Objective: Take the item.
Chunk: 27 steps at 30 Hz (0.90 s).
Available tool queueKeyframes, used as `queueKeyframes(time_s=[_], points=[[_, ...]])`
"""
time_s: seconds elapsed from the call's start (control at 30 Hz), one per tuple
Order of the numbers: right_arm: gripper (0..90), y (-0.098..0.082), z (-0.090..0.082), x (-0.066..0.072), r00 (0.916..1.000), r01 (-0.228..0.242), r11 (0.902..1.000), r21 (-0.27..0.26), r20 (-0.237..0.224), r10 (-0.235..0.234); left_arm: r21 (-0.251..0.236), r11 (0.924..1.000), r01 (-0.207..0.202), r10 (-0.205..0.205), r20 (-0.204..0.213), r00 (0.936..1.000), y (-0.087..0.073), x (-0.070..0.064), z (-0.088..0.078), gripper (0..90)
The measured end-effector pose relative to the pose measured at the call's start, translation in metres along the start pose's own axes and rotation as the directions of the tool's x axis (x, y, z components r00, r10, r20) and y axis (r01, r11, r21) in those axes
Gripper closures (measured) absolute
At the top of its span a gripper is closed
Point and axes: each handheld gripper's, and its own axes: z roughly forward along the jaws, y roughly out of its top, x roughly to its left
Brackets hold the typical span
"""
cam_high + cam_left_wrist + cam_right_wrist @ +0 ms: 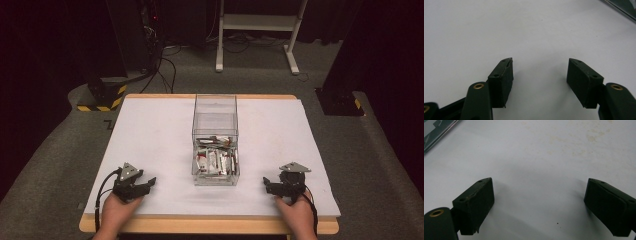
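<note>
Left claw: rests on the white bench near its left near corner, jaws wide apart, nothing between them.
Right claw: rests near the right near corner, jaws wide apart, empty.
Clear box: mid-bench between the claws, well apart from both.
Packets: red-and-white, heaped inside the box's near half.

White sheet over tan wood table. Clear box w/ red-and-white packets. Black grippers, brass rivets. Yellow/black striped base.
</note>
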Motion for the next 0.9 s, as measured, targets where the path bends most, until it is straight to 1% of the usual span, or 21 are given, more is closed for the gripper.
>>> queueKeyframes(time_s=[0.43, 0.53, 0.63, 0.67, 0.7, 0.8, 0.9], points=[[9.0, 0.0001, 0.0001, -0.0002, 1.0, -0.002, 1.0, 0.0, -0.001, 0.002, -0.001, 1.0, 0.0, 0.0, -0.002, 1.0, 0.0, -0.0002, 0.0002, 38.1], [9.0, 0.0001, 0.0001, -0.0004, 1.0, -0.003, 1.0, -0.001, -0.002, 0.003, 0.0, 0.9999, -0.01, 0.01, -0.015, 0.9998, 0.0001, -0.0016, 0.0002, 38.1], [9.0, 0.0001, 0.0001, -0.0004, 1.0, -0.004, 1.0, 0.0, -0.003, 0.004, 0.0, 0.9999, -0.011, 0.011, -0.024, 0.9996, 0.0, -0.0021, 0.0001, 37.6], [9.0, 0.0001, 0.0, -0.0006, 1.0, -0.006, 1.0, 0.0, -0.005, 0.006, 0.0, 1.0, -0.007, 0.007, -0.03, 0.9995, 0.0, -0.0025, 0.0001, 36.8], [9.1, 0.0001, 0.0, -0.0006, 1.0, -0.006, 1.0, 0.0, -0.005, 0.006, 0.0, 1.0, -0.003, 0.003, -0.027, 0.9996, -0.0001, -0.0025, 0.0002, 36.8], [9.1, 0.0002, 0.0, -0.0006, 1.0, -0.006, 1.0, 0.0, -0.005, 0.006, 0.001, 1.0, -0.006, 0.006, -0.036, 0.9994, 0.0001, -0.003, 0.0002, 36.4], [9.0, 0.0002, 0.0, -0.0006, 1.0, -0.005, 1.0, 0.0, -0.005, 0.005, 0.002, 1.0, 0.001, -0.001, -0.042, 0.9991, 0.0002, -0.0034, 0.0003, 35.8]])
